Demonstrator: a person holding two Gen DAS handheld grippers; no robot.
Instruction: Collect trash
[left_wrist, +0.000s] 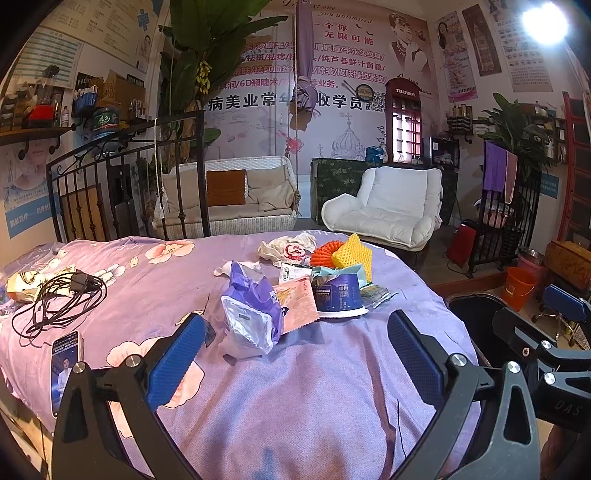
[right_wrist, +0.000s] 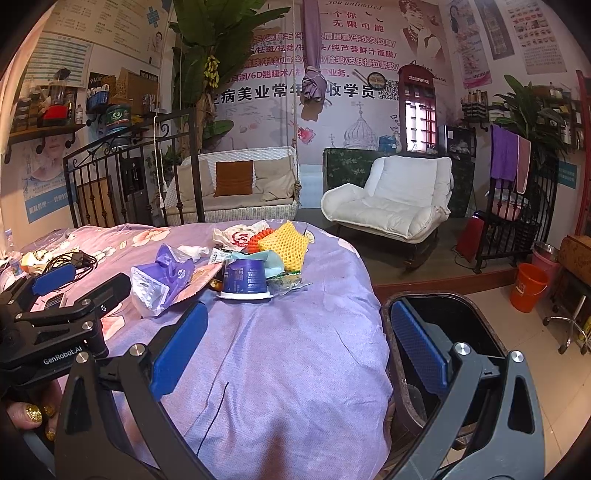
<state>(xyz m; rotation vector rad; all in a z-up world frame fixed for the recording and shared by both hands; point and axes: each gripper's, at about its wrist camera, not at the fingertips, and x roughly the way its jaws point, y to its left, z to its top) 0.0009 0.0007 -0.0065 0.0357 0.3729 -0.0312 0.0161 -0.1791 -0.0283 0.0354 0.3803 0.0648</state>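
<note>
Nearest my left gripper (left_wrist: 295, 354), fingers spread wide and holding nothing: the purple-and-white bag (left_wrist: 253, 314), crumpled, just ahead and slightly left of centre on the purple bedspread (left_wrist: 314, 398). Behind it, farther right, the pink wrapper (left_wrist: 299, 302), blue cup (left_wrist: 338, 293), yellow foam net (left_wrist: 352, 253). My right gripper (right_wrist: 299, 350), also wide and empty, hangs over the near right edge, the black bin (right_wrist: 454, 314) just beside it. Judging: left reaches first; the bin lies right.
</note>
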